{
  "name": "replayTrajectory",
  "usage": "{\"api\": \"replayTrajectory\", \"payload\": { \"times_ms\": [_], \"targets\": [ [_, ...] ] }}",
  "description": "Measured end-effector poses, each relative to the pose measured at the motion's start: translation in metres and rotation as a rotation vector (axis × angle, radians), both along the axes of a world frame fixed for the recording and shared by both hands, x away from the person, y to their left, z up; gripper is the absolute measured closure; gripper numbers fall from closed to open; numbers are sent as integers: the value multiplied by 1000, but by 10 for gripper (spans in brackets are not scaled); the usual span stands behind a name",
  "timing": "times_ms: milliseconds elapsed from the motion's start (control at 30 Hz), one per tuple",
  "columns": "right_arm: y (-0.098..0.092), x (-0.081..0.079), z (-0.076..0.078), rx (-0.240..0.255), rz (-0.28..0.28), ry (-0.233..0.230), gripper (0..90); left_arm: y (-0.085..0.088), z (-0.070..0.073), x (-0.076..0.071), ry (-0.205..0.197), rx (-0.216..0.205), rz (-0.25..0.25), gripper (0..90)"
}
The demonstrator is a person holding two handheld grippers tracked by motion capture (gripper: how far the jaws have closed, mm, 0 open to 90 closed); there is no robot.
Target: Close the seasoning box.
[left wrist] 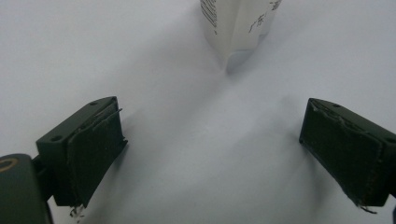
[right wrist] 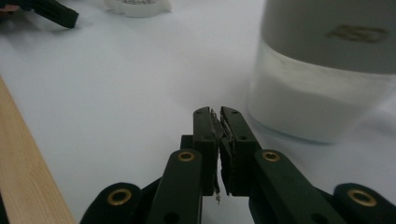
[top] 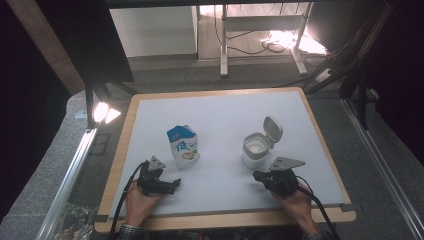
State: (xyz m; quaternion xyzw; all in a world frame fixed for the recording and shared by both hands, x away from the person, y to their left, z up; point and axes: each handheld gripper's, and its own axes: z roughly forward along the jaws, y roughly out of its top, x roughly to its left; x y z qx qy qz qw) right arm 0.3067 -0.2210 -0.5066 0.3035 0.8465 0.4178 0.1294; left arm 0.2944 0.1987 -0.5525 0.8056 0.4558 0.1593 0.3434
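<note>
A blue and white pouch [top: 183, 146] stands upright left of the mat's middle. Its lower edge shows ahead of the left gripper [left wrist: 212, 140] as a white printed pouch [left wrist: 238, 23]. My left gripper [top: 170, 181] sits low near the front left, a short way from the pouch, open with nothing between its pads. A white jar [top: 258, 147] with its flip lid raised stands to the right. My right gripper [top: 256, 176] is just in front of that jar, shut on nothing. In the right gripper view the gripper [right wrist: 218, 122] lies left of the jar [right wrist: 327, 79], apart from it.
A white mat [top: 225, 115] covers a table with a wooden rim [top: 120, 150]; that rim [right wrist: 23, 177] runs close beside the right gripper. A lit lamp [top: 104, 112] stands off the table's left corner. Desk legs and cables lie beyond the far edge.
</note>
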Motion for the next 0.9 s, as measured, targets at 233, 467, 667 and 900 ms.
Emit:
{"api": "replayTrajectory", "payload": {
  "times_ms": [233, 467, 667, 900],
  "targets": [
    [-25, 10, 3, -5, -74, -1, 849, 0, -1, 0, -2, 2, 3, 48],
    [-52, 31, 14, 31, -158, -20, 849, -1, -1, 0, -2, 2, 4, 48],
    [-56, 48, 23, 59, -191, -29, 848, -1, -1, 0, -2, 1, 4, 49],
    [-58, 61, 36, 78, -208, -56, 848, -1, -1, 0, -2, 0, 5, 49]
  ]
}}
